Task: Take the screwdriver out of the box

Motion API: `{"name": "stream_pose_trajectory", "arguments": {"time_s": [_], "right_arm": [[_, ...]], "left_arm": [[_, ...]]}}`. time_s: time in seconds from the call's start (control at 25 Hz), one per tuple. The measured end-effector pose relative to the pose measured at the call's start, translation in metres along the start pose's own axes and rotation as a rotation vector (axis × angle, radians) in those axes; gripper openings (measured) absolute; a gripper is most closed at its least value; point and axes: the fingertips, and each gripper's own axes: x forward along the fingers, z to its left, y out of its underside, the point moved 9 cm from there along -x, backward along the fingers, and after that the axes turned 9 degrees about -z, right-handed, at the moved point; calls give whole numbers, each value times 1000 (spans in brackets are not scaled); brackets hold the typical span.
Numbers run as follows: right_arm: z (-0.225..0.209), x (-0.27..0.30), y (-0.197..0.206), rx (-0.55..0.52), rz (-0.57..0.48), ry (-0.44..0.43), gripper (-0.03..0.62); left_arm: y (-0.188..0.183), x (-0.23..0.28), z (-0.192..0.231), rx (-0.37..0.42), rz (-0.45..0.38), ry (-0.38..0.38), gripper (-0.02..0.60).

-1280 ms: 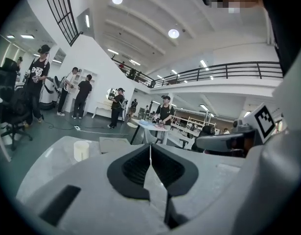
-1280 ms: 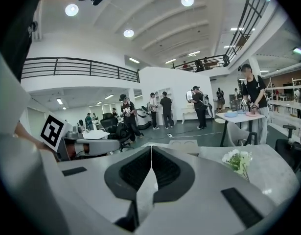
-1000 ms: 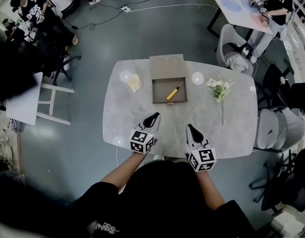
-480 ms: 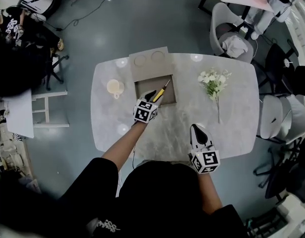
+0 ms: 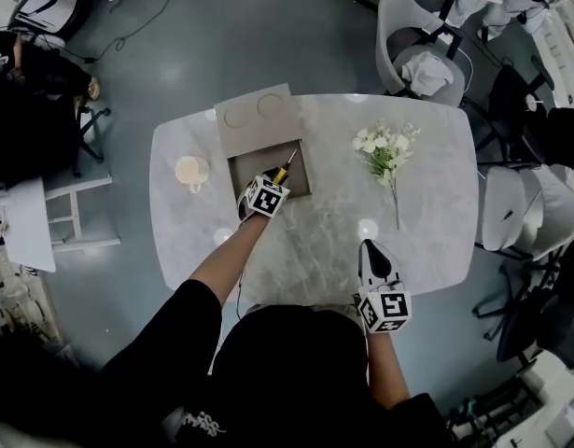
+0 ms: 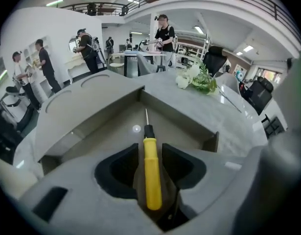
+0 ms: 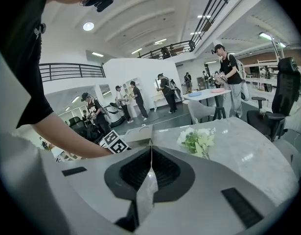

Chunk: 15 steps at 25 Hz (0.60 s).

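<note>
The open cardboard box (image 5: 303, 171) sits at the far middle of the grey table (image 5: 427, 222), its lid flap folded back. A yellow-handled screwdriver (image 6: 151, 175) lies on the box floor, its black collar and metal tip pointing away. My left gripper (image 6: 151, 148) reaches down into the box and straddles the handle; its jaws are opening and the pads do not press on it. From the head view, the left gripper (image 5: 271, 179) covers most of the screwdriver (image 5: 284, 169). My right gripper (image 5: 373, 250) rests shut near the table's front edge, holding nothing.
A bunch of white flowers (image 5: 385, 152) lies right of the box. A pale cup (image 5: 190, 171) stands left of it. Chairs (image 5: 417, 59) ring the table's right side. People stand at tables farther back in the room.
My left gripper has gone forward and down from the near table edge into the box, over the screwdriver. My right gripper has drawn back a little toward the front edge.
</note>
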Motion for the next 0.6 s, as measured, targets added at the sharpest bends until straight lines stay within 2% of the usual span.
{"name": "stream_pose_trajectory", "arguments": {"time_s": [0.04, 0.12, 0.28, 0.36, 0.6], "right_arm": [[-2, 0, 0, -1, -1, 5, 14], [-4, 0, -1, -3, -4, 6, 12], [1, 1, -6, 19, -20, -17, 12], [4, -1, -9, 31, -34, -30, 12], [23, -13, -23, -34, -85, -66, 12]], "left_arm": [[0, 1, -1, -4, -1, 2, 159], [-1, 2, -4, 11, 5, 11, 94], [-1, -6, -7, 13, 0, 9, 92], [-8, -22, -4, -2, -56, -4, 91], [-28, -111, 0, -46, -251, -58, 89]]}}
